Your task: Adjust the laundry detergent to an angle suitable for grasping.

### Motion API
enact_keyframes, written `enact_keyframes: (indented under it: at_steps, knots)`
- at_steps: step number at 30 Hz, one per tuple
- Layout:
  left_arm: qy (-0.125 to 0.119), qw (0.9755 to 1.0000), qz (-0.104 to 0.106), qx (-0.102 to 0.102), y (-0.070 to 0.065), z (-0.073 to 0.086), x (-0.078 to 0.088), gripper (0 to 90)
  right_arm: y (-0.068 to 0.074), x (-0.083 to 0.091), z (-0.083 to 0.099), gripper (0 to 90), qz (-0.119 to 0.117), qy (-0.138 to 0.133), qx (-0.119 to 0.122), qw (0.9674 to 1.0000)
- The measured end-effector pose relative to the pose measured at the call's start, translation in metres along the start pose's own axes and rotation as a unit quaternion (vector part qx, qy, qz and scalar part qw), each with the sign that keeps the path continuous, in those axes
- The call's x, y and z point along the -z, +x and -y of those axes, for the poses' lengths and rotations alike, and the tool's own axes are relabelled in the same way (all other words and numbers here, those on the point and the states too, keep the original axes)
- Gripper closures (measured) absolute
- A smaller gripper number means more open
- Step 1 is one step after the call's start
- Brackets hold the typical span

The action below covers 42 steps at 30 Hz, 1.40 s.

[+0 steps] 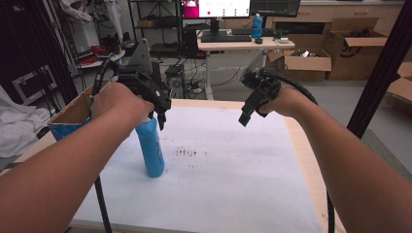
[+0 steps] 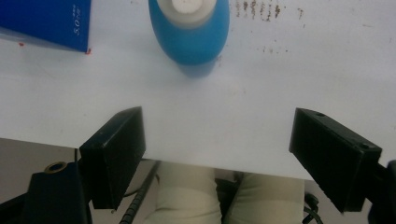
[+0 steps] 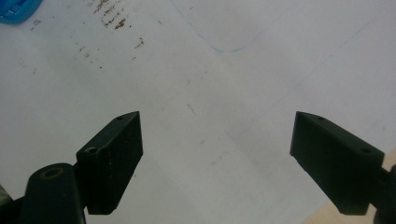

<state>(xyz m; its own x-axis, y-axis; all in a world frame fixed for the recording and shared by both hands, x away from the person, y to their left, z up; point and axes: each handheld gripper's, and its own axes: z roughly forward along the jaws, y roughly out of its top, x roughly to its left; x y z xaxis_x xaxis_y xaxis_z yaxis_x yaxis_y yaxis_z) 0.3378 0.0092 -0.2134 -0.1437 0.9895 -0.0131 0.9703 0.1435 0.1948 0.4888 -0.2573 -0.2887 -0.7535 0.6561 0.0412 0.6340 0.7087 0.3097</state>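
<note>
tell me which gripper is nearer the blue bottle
Left. The left gripper is just above the blue bottle, fingers open and apart from it. The right gripper hangs open farther to the right.

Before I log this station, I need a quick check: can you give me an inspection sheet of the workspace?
Surface: white sheet over a wooden table, with brown specks near the middle.
Job's things: blue bottle standing upright on the sheet, white cap showing in the left gripper view.
Clutter: blue box at the sheet's left edge.
Grippers: left gripper open, above the bottle and not around it; right gripper open over bare sheet, holding nothing.
Cables: black cable trailing off the near edge; another along the right forearm.
Surroundings: desk with monitors, cardboard boxes, shelving behind.
</note>
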Motion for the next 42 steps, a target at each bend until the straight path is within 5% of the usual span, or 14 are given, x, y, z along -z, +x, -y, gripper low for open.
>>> enact_keyframes:
  at_steps: [27, 42]
  knots:
    - [-0.018, 0.9998, 0.01, 0.003, 0.008, -0.023, 0.018, 18.3, 0.003, 0.006, -0.003, 17.2, 0.0, -0.003, 0.013, 0.9999]
    - [-0.012, 0.9999, 0.001, 0.002, 0.007, -0.053, -0.007, 18.1, 0.0, 0.0, -0.007, 17.2, -0.003, 0.0, 0.027, 0.9996]
